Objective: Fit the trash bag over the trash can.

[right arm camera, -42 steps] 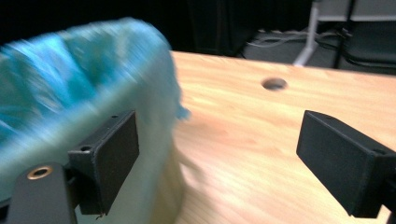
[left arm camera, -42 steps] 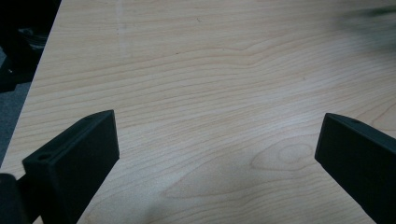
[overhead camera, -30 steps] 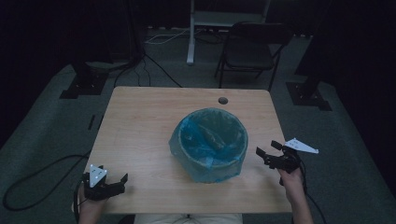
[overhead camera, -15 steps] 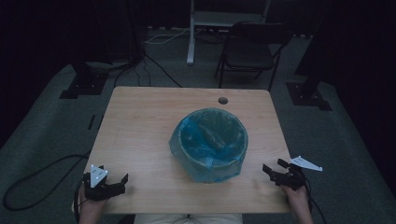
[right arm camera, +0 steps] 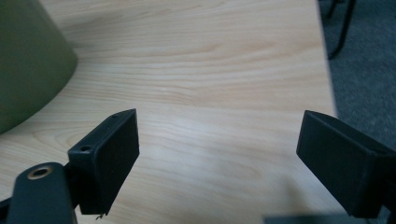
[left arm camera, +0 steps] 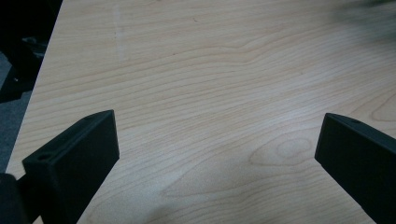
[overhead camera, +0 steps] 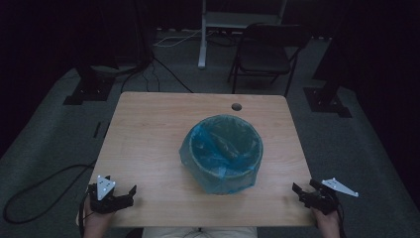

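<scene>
High view: wooden table (overhead camera: pixel 148 148) in a dim room, a bin (overhead camera: pixel 223 154) lined with a blue bag (overhead camera: pixel 194 157) standing near the table's middle, slightly toward the right and near side; bag rim folded over the bin's edge, crumpled plastic inside. Small dark hole (overhead camera: pixel 236 106) in the tabletop near the far edge, behind the bin. Left gripper (overhead camera: pixel 124 194) at the near left corner, held by a hand (overhead camera: pixel 94 220), grey three-cornered plate on top, jaws apart, holding nothing, well apart from the bin. Right gripper (overhead camera: pixel 300 191) at the near right corner, over the table's edge, jaws spread, nothing between them, near the bin but not touching it. Folding chair (overhead camera: pixel 270 52) on the floor beyond the table, cable (overhead camera: pixel 34 191) on the floor at left. Left gripper view: two black jaws wide apart over bare wood grain, nothing gripped; table's edge and dark floor at upper left. Right gripper view: jaws wide apart over bare wood, empty; bin's side wall (right arm camera: pixel 28 60) at the left, looks olive-green here, standing on the table clear of the jaws; table's edge and grey floor at right.
</scene>
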Tool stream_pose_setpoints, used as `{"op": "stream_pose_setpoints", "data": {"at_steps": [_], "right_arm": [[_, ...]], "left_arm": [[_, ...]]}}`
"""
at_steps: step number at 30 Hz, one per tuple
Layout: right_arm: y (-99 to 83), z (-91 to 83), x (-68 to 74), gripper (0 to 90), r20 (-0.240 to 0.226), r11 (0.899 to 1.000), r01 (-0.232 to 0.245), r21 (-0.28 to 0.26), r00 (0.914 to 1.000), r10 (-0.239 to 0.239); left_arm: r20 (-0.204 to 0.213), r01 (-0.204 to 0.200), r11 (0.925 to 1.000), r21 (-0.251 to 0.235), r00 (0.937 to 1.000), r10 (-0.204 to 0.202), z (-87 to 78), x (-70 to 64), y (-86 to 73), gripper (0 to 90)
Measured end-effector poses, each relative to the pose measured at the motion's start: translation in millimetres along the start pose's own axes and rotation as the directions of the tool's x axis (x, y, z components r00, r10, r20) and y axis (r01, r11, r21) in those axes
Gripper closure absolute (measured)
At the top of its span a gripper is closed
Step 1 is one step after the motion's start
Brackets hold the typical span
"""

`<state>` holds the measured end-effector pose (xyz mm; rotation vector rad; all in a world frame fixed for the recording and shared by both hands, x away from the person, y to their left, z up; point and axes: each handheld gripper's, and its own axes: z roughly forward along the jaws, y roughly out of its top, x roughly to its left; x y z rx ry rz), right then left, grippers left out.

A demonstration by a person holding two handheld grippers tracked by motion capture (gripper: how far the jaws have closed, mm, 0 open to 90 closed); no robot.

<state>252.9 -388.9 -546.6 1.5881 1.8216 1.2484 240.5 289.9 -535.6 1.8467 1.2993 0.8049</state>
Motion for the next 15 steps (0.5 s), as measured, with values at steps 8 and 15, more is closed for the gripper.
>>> {"op": "stream_pose_setpoints", "data": {"at_steps": [8,15], "right_arm": [[-6.4,-6.5,-11.8,12.6,0.055,0.997,-0.078,-0.024,0.9953,0.08],[-7.8,-4.7,-11.7,12.6,0.09,0.998,-0.07,0.0,0.9935,0.07]], "left_arm": [[0.0,0.002,1.0,-0.002,1.0,-0.002,0.9,-0.4,-0.1,0.3],[0.005,0.008,1.0,-0.004,1.0,-0.008,1.0,0.4,0.1,0.3]]}}
